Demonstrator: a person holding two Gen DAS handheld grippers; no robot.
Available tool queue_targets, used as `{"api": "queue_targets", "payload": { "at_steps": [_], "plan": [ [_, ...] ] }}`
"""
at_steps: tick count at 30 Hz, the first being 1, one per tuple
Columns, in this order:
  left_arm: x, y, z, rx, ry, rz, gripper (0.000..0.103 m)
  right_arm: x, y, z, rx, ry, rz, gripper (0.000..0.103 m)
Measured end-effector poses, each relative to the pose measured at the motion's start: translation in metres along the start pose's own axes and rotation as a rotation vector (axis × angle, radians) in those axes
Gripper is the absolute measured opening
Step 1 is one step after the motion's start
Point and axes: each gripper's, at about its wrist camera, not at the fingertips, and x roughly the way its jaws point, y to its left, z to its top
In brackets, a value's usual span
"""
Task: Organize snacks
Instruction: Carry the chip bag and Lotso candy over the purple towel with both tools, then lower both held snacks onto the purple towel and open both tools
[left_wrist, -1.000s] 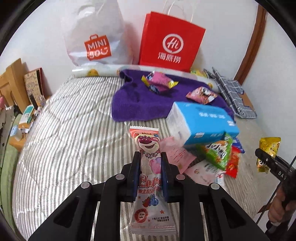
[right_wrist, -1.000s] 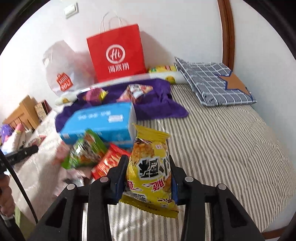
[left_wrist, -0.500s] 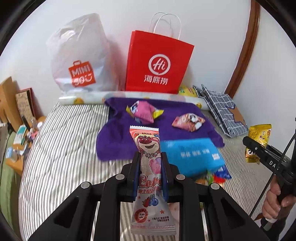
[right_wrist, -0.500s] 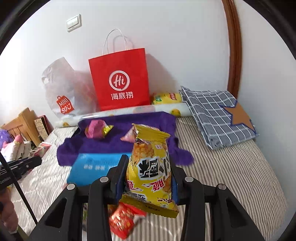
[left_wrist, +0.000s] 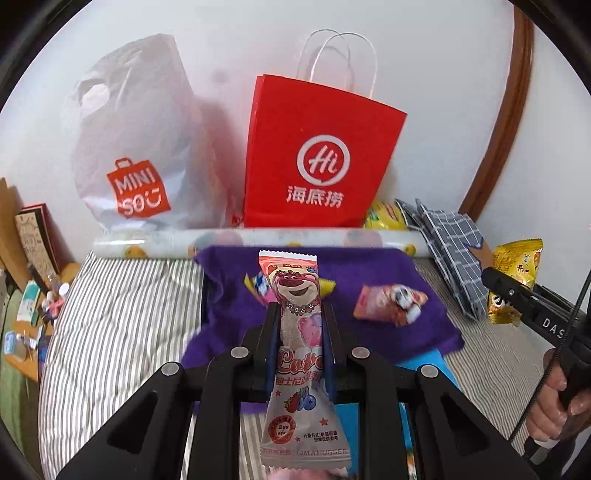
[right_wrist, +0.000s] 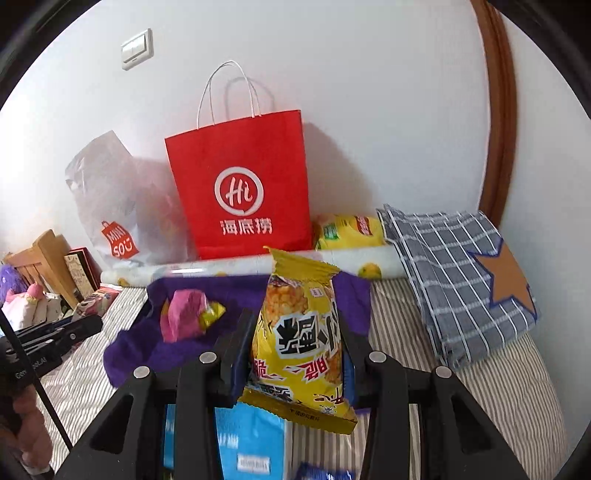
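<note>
Two snacks, a pink packet (left_wrist: 264, 288) and an orange packet (left_wrist: 391, 304), already lie on the purple cloth (left_wrist: 369, 266); the left tool (left_wrist: 300, 325) pinches a bear-print bar (left_wrist: 297, 332) above it, the right tool (right_wrist: 295, 332) a yellow packet (right_wrist: 301, 336), and more apparently remains near the blue pack (right_wrist: 251, 439) just before the cloth

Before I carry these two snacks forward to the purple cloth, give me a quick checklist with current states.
1. left gripper shut on pink bear snack: ok.
2. right gripper shut on yellow snack bag: ok.
3. Free room on purple cloth: ok, though a pink wrapped snack and an orange snack packet already lie on it.
4. Blue tissue pack below the right gripper's path: not ok, close underneath.
5. Whether the red paper bag is open on top: cannot tell.
</note>
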Motion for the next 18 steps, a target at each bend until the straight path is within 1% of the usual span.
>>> {"api": "queue_targets", "payload": {
  "at_steps": [2, 3, 6, 9, 11, 14, 18],
  "plan": [
    [0.009, 0.005, 0.006, -0.001, -0.01, -0.008, 0.02, 0.009, -0.001, 0.006, 0.001, -0.001, 0.047, 0.038],
    [0.012, 0.007, 0.008, -0.001, -0.012, -0.011, 0.02, 0.011, -0.002, 0.007, 0.006, -0.003, 0.057, 0.038],
    [0.023, 0.014, 0.005, -0.003, -0.01, -0.01, 0.02, 0.028, -0.005, 0.002, 0.018, 0.001, 0.063, 0.038],
    [0.033, 0.022, -0.004, -0.008, -0.003, 0.003, 0.021, 0.049, -0.013, -0.009, 0.054, 0.035, 0.078, 0.038],
    [0.039, 0.028, -0.009, -0.017, -0.001, 0.024, 0.021, 0.063, -0.019, -0.018, 0.07, 0.072, 0.06, 0.038],
    [0.045, 0.033, -0.013, -0.029, -0.001, 0.067, 0.021, 0.068, -0.022, -0.024, 0.056, 0.075, 0.021, 0.038],
    [0.045, 0.037, -0.019, -0.057, 0.011, 0.058, 0.021, 0.067, -0.021, -0.028, 0.041, 0.051, 0.001, 0.038]
  ]
}}
